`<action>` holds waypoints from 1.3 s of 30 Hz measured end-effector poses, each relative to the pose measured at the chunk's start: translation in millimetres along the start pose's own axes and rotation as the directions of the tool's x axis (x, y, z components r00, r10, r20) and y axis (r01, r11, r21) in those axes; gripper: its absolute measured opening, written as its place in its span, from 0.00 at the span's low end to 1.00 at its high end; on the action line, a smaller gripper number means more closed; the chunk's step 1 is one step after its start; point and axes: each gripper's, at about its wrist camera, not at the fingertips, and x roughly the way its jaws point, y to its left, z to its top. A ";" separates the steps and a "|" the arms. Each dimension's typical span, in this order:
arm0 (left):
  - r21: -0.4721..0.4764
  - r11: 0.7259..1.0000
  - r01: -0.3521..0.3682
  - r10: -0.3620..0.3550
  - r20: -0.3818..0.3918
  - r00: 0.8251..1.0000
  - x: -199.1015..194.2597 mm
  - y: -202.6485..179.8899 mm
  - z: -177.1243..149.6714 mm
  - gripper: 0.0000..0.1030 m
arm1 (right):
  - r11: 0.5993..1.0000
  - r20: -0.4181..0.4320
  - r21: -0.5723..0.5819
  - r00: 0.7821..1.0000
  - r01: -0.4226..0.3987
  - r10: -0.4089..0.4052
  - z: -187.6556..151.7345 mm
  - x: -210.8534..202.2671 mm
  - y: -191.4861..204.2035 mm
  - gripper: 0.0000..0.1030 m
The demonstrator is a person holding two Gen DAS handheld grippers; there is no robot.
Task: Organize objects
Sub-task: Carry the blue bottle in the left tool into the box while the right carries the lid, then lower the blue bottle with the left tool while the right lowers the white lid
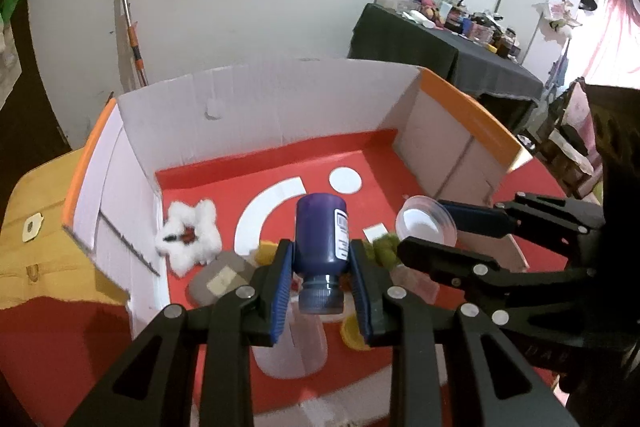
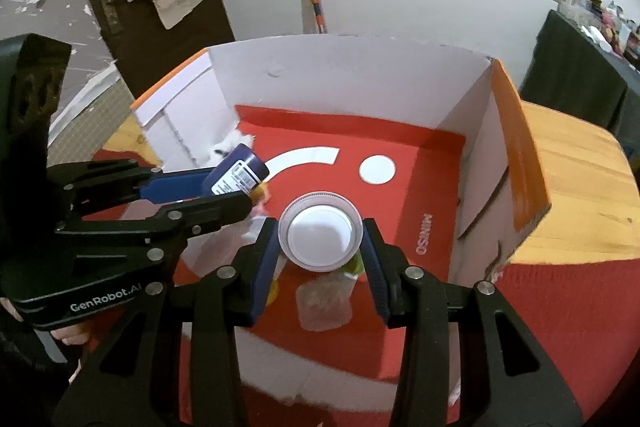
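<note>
My left gripper (image 1: 320,263) is shut on a purple bottle (image 1: 322,231) with a white label, cap toward the camera, held above the floor of a red and white cardboard box (image 1: 256,103). The bottle also shows in the right wrist view (image 2: 236,175). My right gripper (image 2: 322,239) is shut on a clear round container with a white base (image 2: 320,231), held inside the same box (image 2: 360,75). This container shows in the left wrist view (image 1: 426,221) between the right gripper's fingers (image 1: 476,219).
On the box floor lie a white fluffy ring (image 1: 188,239), a grey pouch (image 1: 218,281), a clear bottle (image 1: 296,347), yellow pieces (image 1: 354,335), a green fuzzy item (image 1: 384,249) and a clear packet (image 2: 324,301). The box stands on a wooden table (image 2: 580,195) with red cloth (image 2: 560,307).
</note>
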 end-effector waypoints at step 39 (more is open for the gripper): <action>-0.131 0.989 -0.067 0.042 -0.186 0.982 73.6 39.2 27.2 0.28 | 0.996 -0.168 0.051 0.984 0.076 -0.067 19.4 59.0 -23.7 0.38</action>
